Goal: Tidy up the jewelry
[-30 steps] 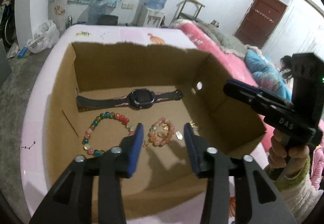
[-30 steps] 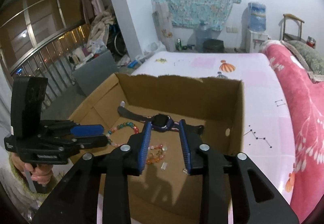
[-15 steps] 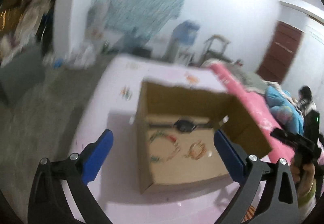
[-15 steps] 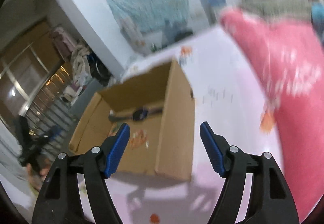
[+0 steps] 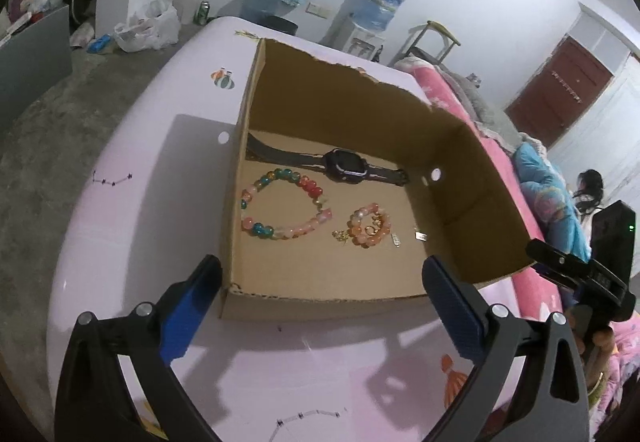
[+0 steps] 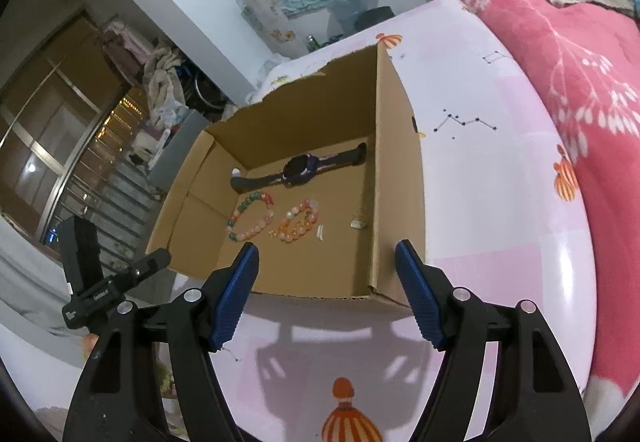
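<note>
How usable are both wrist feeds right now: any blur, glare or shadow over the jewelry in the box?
Left wrist view: sharp, strong fisheye bending, dark corners; the cardboard box shades its far floor, yet the watch and multicolour bracelet read clearly. Right wrist view: sharp too; glare on the glossy sheet, gripper shadows in front of the box, small charms too tiny to identify.

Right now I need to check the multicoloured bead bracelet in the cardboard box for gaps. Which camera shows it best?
The left wrist view: the multicoloured bead bracelet sits nearer and larger, single beads distinguishable. In the right wrist view it is smaller, its beads harder to separate.
</note>
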### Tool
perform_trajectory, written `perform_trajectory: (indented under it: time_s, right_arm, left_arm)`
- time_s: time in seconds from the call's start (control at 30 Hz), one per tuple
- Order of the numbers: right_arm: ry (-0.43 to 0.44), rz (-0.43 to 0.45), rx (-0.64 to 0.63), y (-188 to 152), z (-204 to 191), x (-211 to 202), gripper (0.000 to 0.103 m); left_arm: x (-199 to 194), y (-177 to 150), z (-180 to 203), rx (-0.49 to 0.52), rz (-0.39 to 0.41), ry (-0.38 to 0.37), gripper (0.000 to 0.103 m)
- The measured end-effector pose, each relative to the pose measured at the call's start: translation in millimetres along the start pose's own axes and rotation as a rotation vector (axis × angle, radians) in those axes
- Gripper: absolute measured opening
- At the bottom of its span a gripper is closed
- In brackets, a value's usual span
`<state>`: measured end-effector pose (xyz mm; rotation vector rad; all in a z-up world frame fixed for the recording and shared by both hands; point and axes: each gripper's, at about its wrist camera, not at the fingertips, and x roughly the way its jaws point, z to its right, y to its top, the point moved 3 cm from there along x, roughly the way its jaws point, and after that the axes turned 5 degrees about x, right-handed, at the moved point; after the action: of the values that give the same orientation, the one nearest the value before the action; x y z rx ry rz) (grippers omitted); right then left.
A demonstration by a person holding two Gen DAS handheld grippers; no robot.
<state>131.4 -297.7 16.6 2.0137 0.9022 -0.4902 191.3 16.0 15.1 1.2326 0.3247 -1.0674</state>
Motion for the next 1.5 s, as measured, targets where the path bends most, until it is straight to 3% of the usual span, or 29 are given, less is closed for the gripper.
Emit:
perform_trajectory:
  time_s: [0.33,0.5,0.63,0.7,0.83,0.93,1.03,1.13,1.27,1.4,1.5]
  right_arm:
    - [-0.019,0.058,0.023,-56,-6,-48,0.068]
    - [-0.031,0.081,0.073,-75,12,-44,0.069]
    - [0.025,0.129,0.135,-83,18,-60,0.070]
    - [0.008,0.189,0.130,-94,15,-78,0.075]
    - [-0.088,0.278,0.107,-124,9,-103,0.085]
    - [-0.243,0.314,0.030,-150,-3,-108,0.091]
    - [-0.358,0.302,-0.085,-175,-21,-99,0.094]
    - [-0.392,0.269,-0.155,-189,-31,-85,0.095]
    - [-0.487,0.284,-0.231,-191,-40,-69,0.095]
    - [-0.533,0.328,-0.262,-190,-43,-65,0.095]
    - [-0.542,0.297,-0.240,-193,-42,-59,0.095]
  left_arm:
    - [-52,-46,16,0.008,0.003,-0.051,0.097]
    - [-44,-71,23,0.029,-0.027,-0.038,0.098]
    - [-59,-79,30,0.066,0.034,-0.031,0.098]
    - [-72,-85,34,0.083,0.080,-0.018,0.098]
    - [-100,-105,44,0.154,0.166,0.092,0.098]
    - [-109,-121,51,0.199,0.180,0.169,0.098]
    - [-112,-135,56,0.199,0.183,0.230,0.098]
    - [-111,-147,64,0.210,0.193,0.288,0.098]
    - [-103,-153,79,0.295,0.186,0.437,0.098]
    - [-95,-153,89,0.346,0.128,0.443,0.098]
    - [-85,-155,93,0.350,0.078,0.452,0.098]
